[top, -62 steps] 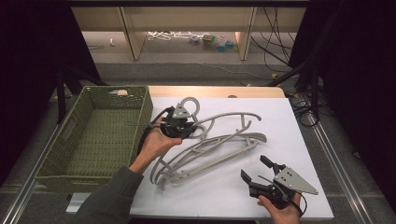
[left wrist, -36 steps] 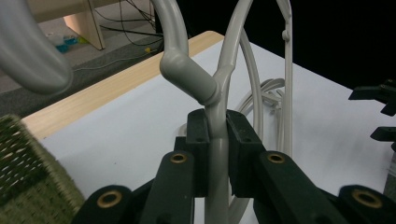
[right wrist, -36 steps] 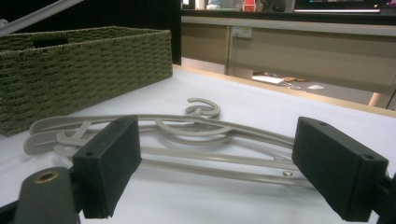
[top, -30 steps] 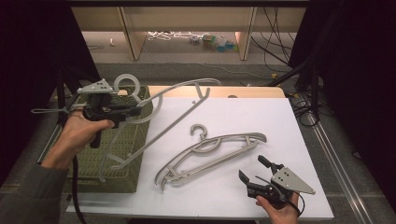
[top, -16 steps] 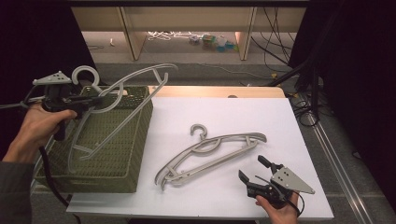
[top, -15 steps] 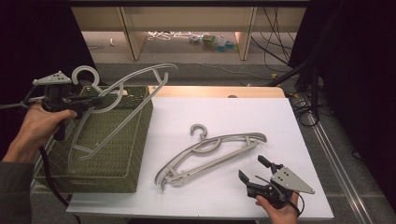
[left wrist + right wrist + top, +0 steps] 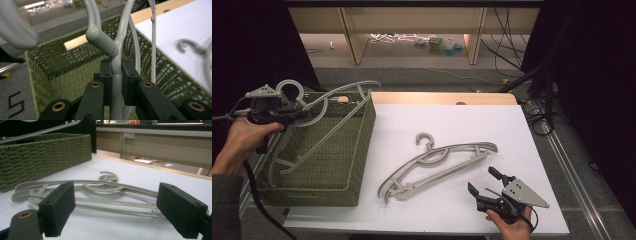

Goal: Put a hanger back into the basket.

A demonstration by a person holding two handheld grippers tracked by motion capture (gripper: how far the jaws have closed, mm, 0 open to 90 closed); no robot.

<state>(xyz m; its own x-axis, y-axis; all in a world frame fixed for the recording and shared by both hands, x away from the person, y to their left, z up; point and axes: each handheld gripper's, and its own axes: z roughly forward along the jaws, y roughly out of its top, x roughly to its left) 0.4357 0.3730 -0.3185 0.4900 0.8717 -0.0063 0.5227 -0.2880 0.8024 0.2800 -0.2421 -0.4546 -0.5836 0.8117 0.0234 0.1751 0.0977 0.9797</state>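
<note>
My left gripper (image 7: 294, 116) is shut on a grey plastic hanger (image 7: 329, 102) just below its hook, holding it tilted over the green woven basket (image 7: 357, 150). In the left gripper view the pads (image 7: 106, 80) clamp the grey hanger's neck (image 7: 115, 82) above the basket (image 7: 50, 62). More grey hangers (image 7: 437, 162) lie stacked on the white table top (image 7: 452, 120), hooks toward the far side. My right gripper (image 7: 484, 182) stands open near the front right edge, just short of the lying hangers (image 7: 100, 188), with nothing between its pads (image 7: 58, 207).
The basket (image 7: 37, 152) takes up the table's left side, with a pale strip inside at its far end. A wooden edge (image 7: 442, 97) borders the white top at the back. Cables and small items lie on the floor beyond.
My left gripper has lowered the held hanger slightly toward the basket, its lower end now dipping inside. Before that it lifted this hanger off the pile and carried it left. The right gripper has stayed put.
</note>
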